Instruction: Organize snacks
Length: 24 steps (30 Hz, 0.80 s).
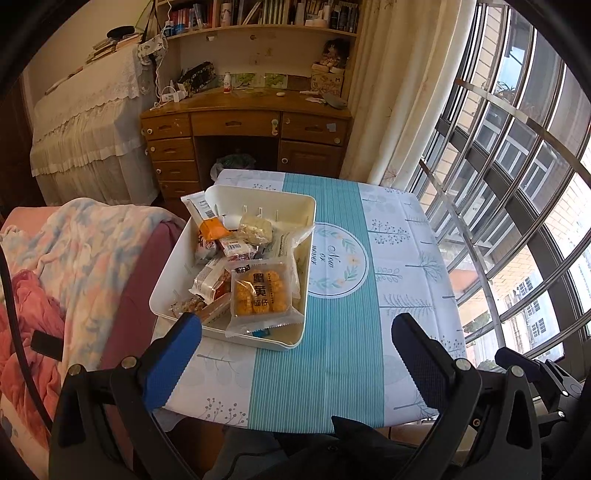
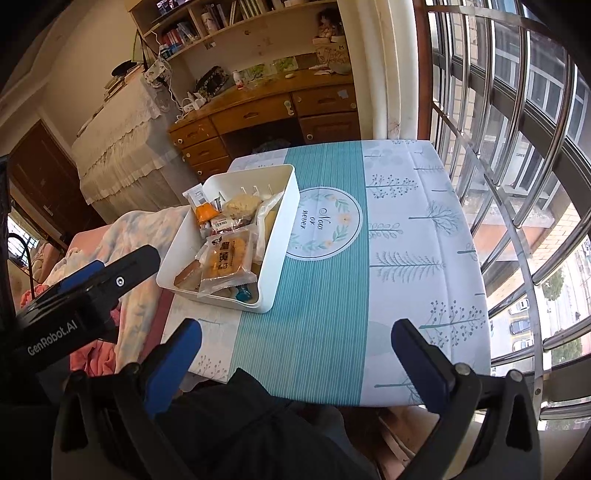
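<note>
**Snacks Sit in a White Box on the Table**

Sunny windows with metal bars (image 1: 517, 155) curve along the right side of the room. At the back stands a wooden desk (image 1: 243, 125) with drawers, and shelves of books (image 1: 258, 14) above it. To the left is a bed with a pink and blue blanket (image 1: 74, 251).

In front is a small table (image 2: 424, 240) with a cloth on it. The cloth has a blue striped band down the middle, little trees on the white parts, and a round picture with words (image 1: 338, 260).

A white box (image 1: 168, 280) sits on the left side of the table, just beside the round picture. The snacks are all piled inside it. On top, near the front, lies a clear pack of yellow cookies (image 1: 260, 295). Behind it are a pale puffy snack (image 1: 255, 229), an orange pack (image 1: 214, 229) and more wrapped bars. One long pack (image 1: 197, 208) leans out over the far left edge.

The left gripper (image 1: 295, 354) hangs over the near edge of the table. Its blue fingers (image 1: 171, 363) are spread wide with nothing between them. One finger is just in front of the box.

The right gripper (image 2: 295, 354) is over the near edge too. Its fingers are also spread wide and hold nothing.
</note>
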Tool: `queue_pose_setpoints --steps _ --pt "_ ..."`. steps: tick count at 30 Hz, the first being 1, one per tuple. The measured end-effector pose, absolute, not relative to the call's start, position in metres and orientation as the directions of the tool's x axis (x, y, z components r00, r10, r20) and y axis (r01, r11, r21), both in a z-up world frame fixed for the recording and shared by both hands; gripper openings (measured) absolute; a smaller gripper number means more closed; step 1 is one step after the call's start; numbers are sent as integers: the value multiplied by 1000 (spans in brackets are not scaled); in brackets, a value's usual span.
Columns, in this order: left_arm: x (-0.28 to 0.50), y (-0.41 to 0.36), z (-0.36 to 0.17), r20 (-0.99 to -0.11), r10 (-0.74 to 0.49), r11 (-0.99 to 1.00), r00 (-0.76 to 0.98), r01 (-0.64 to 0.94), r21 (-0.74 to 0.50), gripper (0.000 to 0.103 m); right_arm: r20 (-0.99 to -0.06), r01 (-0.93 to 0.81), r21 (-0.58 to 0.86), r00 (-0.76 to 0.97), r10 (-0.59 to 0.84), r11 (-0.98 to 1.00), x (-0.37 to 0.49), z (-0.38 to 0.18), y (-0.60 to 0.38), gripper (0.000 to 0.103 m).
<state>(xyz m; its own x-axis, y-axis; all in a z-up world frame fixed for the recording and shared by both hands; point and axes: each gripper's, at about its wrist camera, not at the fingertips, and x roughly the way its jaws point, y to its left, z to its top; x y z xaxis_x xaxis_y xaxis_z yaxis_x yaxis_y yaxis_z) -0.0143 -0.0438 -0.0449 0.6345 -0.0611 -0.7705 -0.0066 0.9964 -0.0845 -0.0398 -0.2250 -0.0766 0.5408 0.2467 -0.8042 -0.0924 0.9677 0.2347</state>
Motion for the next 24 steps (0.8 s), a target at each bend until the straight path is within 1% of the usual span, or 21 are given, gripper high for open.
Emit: queue_pose_setpoints --steps 24 --pt "-15 -45 -46 -770 -58 996 635 -12 -85 102 -807 -92 238 535 249 967 -39 -78 -226 103"
